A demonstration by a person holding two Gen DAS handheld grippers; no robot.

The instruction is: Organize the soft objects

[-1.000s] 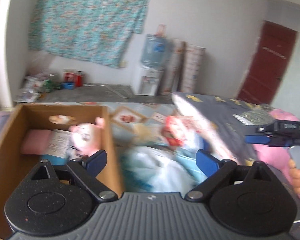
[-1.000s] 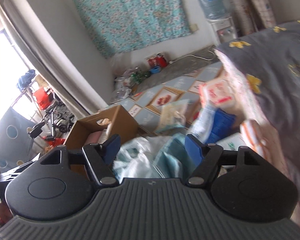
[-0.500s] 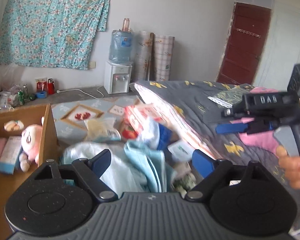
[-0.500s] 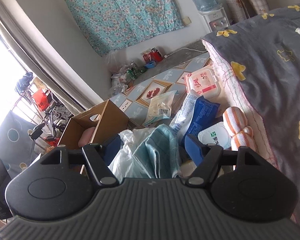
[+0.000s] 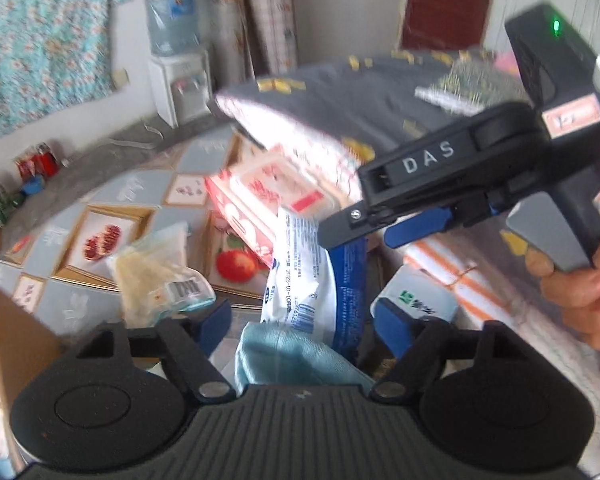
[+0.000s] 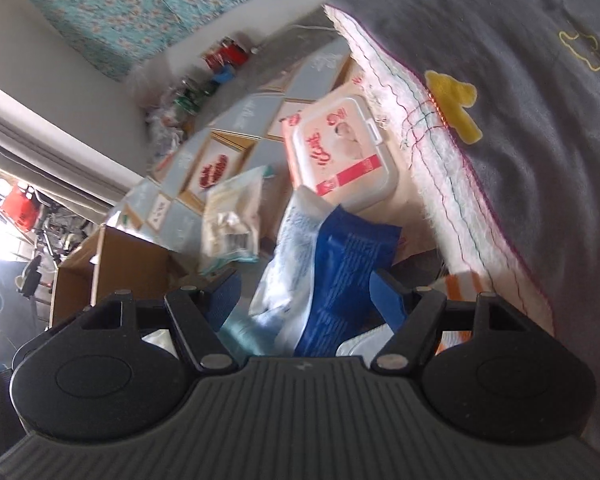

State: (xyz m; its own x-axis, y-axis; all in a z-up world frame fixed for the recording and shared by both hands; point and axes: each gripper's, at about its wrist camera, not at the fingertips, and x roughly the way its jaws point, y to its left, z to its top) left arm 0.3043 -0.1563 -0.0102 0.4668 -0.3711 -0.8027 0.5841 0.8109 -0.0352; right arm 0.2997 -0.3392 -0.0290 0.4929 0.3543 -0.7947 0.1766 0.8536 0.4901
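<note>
Reaching down toward a heap of soft things on the floor beside the bed [image 6: 540, 128], both tongs are coming at the same package. The left tongs [image 5: 302, 322] are standing fairly wide with nothing pressed between the pads, and the jaws have just been closing a little; the folded teal towel [image 5: 284, 360] is lying under the gap and the blue and white soft pack [image 5: 312, 280] is lying just beyond it. The right tongs [image 6: 304, 294] are also standing rather wide, and the blue and white soft pack [image 6: 332, 280] is rising between the pads, but I cannot see the pads pressing on it.

The things are probably lying in one loose pile so that they can be sorted into the cardboard box [image 6: 112, 268] at the near left. I judge that the two tongs are meeting here because the soft pack is limp and needs support from two sides.

The pack is lying with its long axis running from near to far, and its far end is leaning on the pink wipes pack [image 6: 340, 156]. A clear bag with a barcode label [image 5: 160, 276] is lying to the left of it, and a striped orange towel roll [image 5: 456, 264] to the right, against the bed.
</note>
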